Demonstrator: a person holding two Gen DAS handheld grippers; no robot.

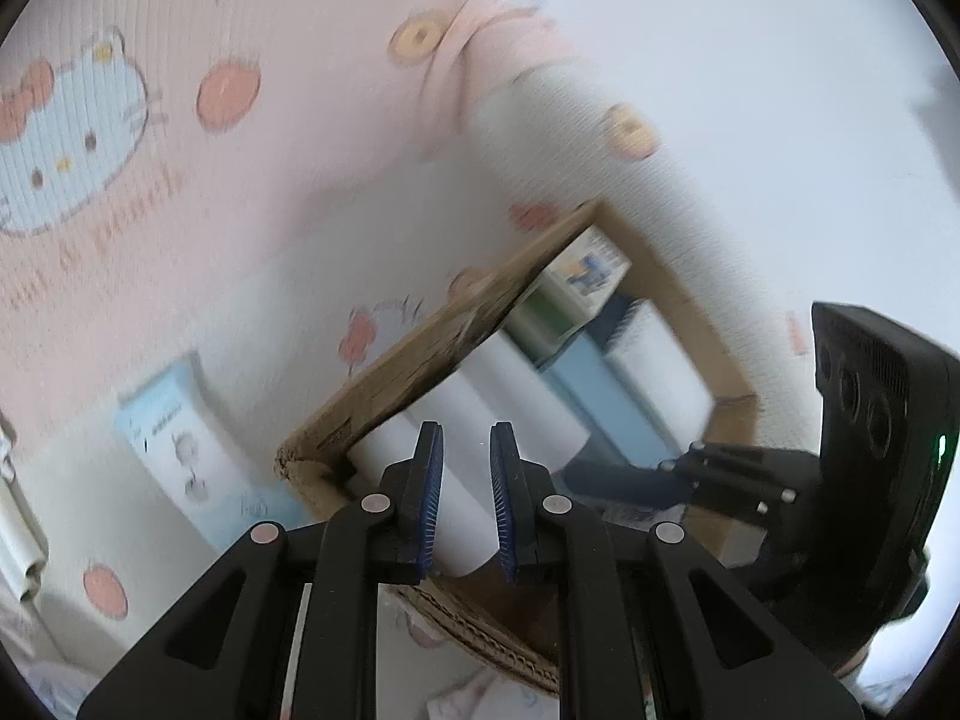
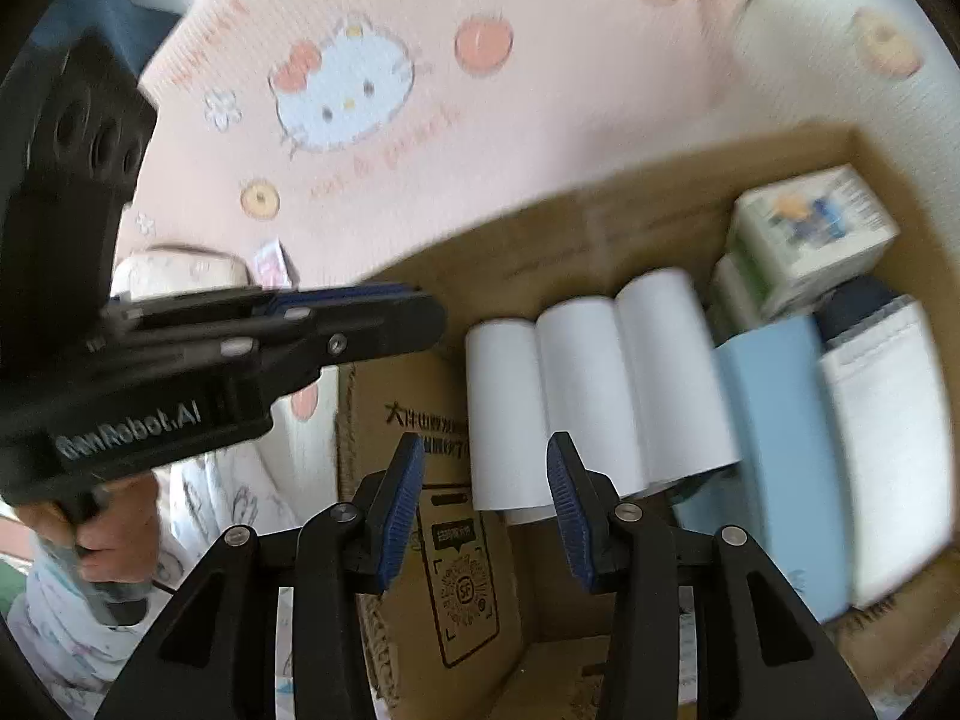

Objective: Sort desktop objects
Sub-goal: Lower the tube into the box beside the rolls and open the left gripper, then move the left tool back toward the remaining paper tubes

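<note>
An open brown cardboard box (image 2: 540,240) stands on a pink and white cloth printed with cartoon cats and peaches (image 2: 480,120). Inside the box, three white paper rolls (image 2: 576,390) lie side by side against its long wall, touching one another. Beside them, further along the box, lie a flat light blue pack (image 2: 774,450) and then a flat white pack (image 2: 888,450). In the far corner of the box sits a green and white printed carton (image 2: 810,228), with a dark blue rounded thing (image 2: 852,300) just beside it; blur hides what that is.

The left gripper (image 1: 467,438) hangs above the box's near corner, pointing steeply down. Its blue ribbed pads stand narrowly apart with nothing between them; the end roll shows below through the gap. A person's hand (image 2: 114,546) grips its handle, outside the box.

The right gripper (image 2: 486,450) hangs over the inside of the box, above the printed bottom flap and the end of the first roll. Its jaws stand moderately apart and hold nothing.

Outside the box, near its corner, a light blue and white pack with a small drawing (image 1: 174,438) lies on the cloth.
</note>
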